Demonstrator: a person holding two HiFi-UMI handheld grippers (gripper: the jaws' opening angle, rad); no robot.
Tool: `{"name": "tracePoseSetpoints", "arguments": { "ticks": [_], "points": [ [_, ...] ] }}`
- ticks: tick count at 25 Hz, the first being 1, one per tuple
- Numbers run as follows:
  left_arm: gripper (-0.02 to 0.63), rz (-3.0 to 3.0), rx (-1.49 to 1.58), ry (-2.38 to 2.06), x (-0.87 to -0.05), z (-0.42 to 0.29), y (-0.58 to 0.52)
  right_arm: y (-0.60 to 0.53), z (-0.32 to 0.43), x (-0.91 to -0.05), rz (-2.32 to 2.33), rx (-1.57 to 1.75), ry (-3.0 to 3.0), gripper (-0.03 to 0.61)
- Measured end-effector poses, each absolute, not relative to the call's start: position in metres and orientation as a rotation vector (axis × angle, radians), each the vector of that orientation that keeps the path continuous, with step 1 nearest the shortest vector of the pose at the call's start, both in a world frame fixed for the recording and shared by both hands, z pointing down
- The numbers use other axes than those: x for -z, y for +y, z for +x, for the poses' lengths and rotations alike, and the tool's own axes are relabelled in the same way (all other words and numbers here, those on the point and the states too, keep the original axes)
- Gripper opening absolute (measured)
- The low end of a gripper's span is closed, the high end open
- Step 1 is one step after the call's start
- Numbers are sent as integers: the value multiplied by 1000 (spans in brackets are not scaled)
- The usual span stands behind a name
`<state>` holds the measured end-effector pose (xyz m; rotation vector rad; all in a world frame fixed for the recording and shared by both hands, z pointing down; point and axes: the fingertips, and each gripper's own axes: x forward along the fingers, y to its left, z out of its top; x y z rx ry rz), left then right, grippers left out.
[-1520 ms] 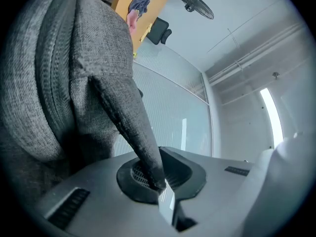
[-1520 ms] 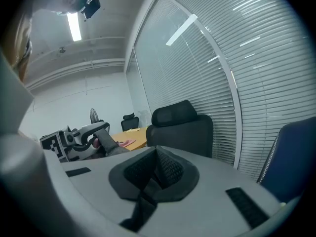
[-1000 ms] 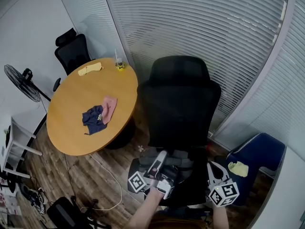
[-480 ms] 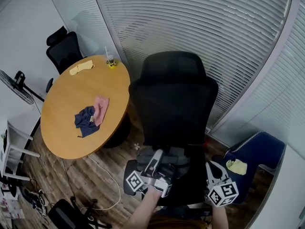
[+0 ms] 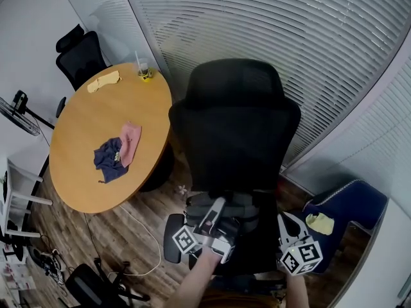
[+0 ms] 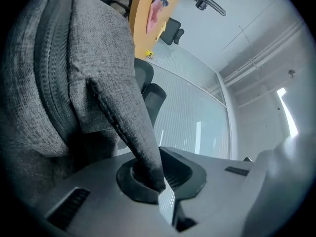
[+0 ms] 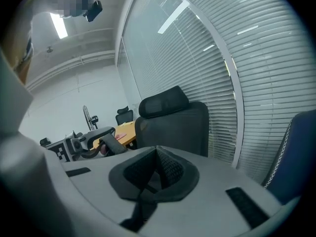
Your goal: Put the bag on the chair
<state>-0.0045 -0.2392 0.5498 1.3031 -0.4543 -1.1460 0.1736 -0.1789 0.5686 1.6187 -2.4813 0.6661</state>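
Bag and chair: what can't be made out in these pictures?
- Bag: head view, partly behind left tongs; left gripper view cuts it off at the edge.
- Chair seat under the bag: head view, covered by bag.
- Yellow item on table: head view, too small.

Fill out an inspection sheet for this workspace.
surface: black chair's seat mostly hidden by the grey bag.
job's things: bag over the seat, held by its strap; resting or not, cannot tell.
clutter: blue cloth, pink cloth, yellow cloth, cup on round table.
grippers: left gripper jaws shut on bag strap; right gripper jaws together, nothing seen held.
cables: white cable on floor.
surroundings: blinds, fan, blue chair.
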Motion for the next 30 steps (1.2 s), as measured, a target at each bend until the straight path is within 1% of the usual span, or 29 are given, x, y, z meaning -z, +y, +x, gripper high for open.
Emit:
{"name": "tracePoseSetpoints", "arguments": {
  "ticks": [6,13,23,30],
  "points": [
    [23,1293,1108,-408,-560,20,-245,-195,175,-575,1613,-705,-2478,12],
    [23,1356,1021,-479,-561,25,-268,-204,177,-577,1601,-746,-2454,12],
    [25,1353,971,-510,-568,28,-292,-225,167,-585,1544,-760,-2473,12],
    [25,1310,994,-510,-581,35,-317,-235,193,-593,1604,-776,-2430,12]
  ]
}}
